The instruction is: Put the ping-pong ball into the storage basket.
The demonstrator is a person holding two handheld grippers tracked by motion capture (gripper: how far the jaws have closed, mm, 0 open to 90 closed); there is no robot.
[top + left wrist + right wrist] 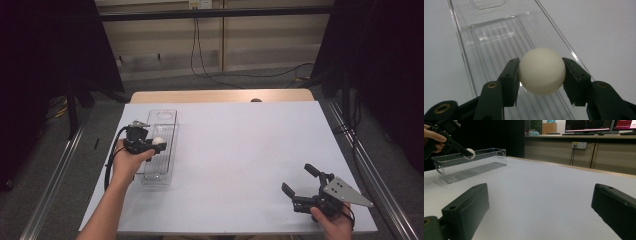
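Left gripper (156,143) clamped on white ball (541,71), ball held over clear plastic bin (161,167) at table's (240,150) left side, bare white tabletop mid, right gripper (299,179) near front-right corner, jaws wide, nothing between them.

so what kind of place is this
Probably a lab or office test room: a white-covered table between black curtains, computer monitors on a long counter, and wall sockets with trailing cables.
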